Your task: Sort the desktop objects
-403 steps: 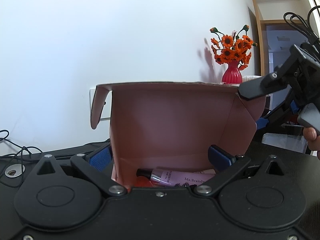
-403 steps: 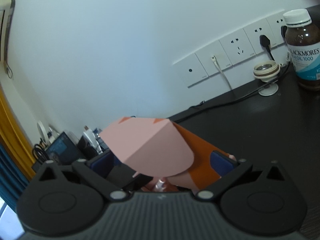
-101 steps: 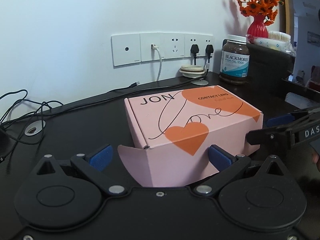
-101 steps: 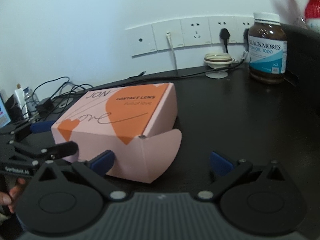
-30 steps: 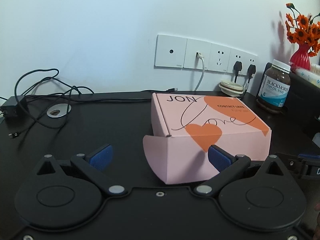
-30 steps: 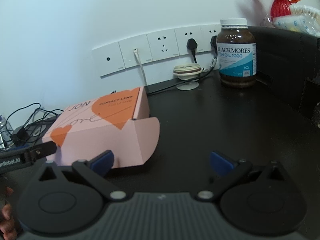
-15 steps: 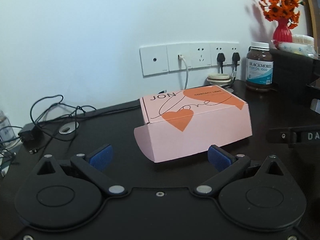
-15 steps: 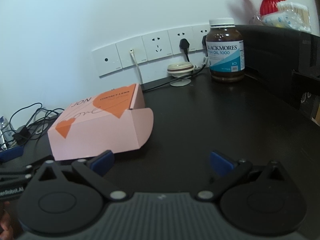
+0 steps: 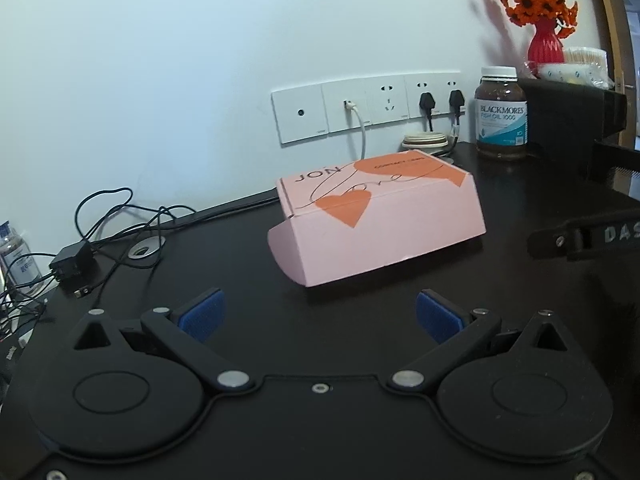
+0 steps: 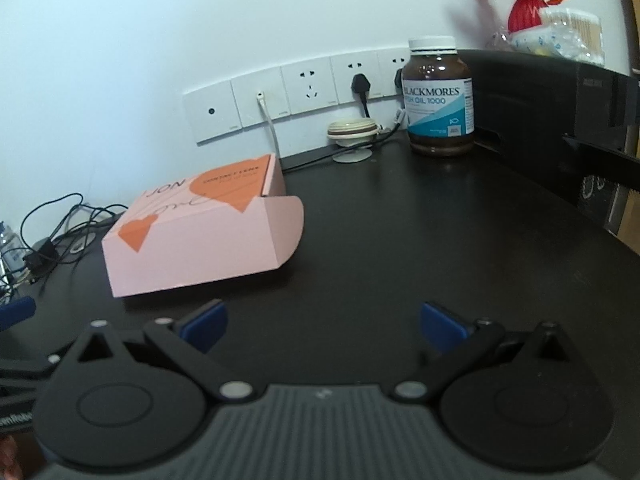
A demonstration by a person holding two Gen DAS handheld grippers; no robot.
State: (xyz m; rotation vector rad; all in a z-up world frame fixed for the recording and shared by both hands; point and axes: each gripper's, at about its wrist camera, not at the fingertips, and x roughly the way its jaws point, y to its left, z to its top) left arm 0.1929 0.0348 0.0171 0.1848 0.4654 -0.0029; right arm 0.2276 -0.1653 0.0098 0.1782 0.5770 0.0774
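A black desk (image 9: pixel 360 320) runs back to a pale wall carrying a row of white wall sockets (image 9: pixel 368 110), two of them with black plugs in and one with a white cable hanging down. On the desk the pink box (image 9: pixel 380 224) printed with orange hearts and looping script lies closed, its rounded side flap standing slightly proud of the front face; in the right wrist view the same box (image 10: pixel 200 236) sits left of centre with that flap curling out on its right end. Behind the box, near the wall, stands a small cream dish on a foot (image 10: pixel 354 134), and further right a brown Blackmores fish oil bottle (image 9: pixel 501 114) with a white cap stands upright just beside a black cabinet-like block (image 9: pixel 572 120). On top of that block is a red vase with orange flowers (image 9: pixel 538 12) beside a tub of cotton buds (image 9: pixel 584 62). To the left, tangled black cables and a small black adapter (image 9: pixel 74 258) lie near a round metal grommet (image 9: pixel 146 246). The left hand-held gripper (image 9: pixel 318 316) is held low over the desk in front of the box, its blue-padded fingers (image 9: pixel 202 314) spread wide with nothing between them. The right hand-held gripper (image 10: pixel 323 322) is likewise spread and empty, aimed at bare desk to the right of the box; its dark arm shows at the right edge of the left wrist view.
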